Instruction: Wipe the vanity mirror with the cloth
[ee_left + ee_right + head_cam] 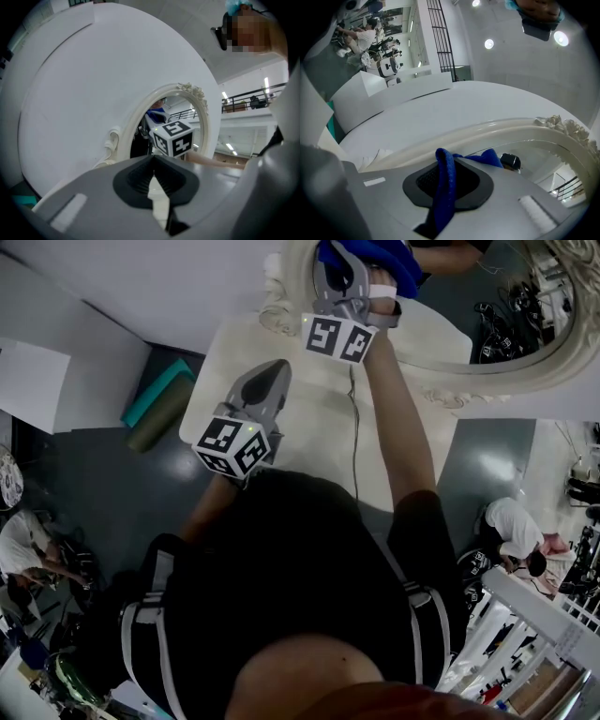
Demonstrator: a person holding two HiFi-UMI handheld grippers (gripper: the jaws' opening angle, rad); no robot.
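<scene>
The right claw (349, 268) is clamped on the blue cloth (443, 197), up at the vanity mirror's (492, 329) left rim, at twelve o'clock in the head view. A good wipe likely means flattening the cloth on the glass and sweeping toward three o'clock in overlapping passes. The left claw (270, 381), closed on nothing, hovers over the tabletop (319, 437).

Cloth (375, 254) at mirror (511, 296), mirror behind table (309, 432)

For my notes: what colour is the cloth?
Blue; the cloth shows best in the right gripper view.
</scene>
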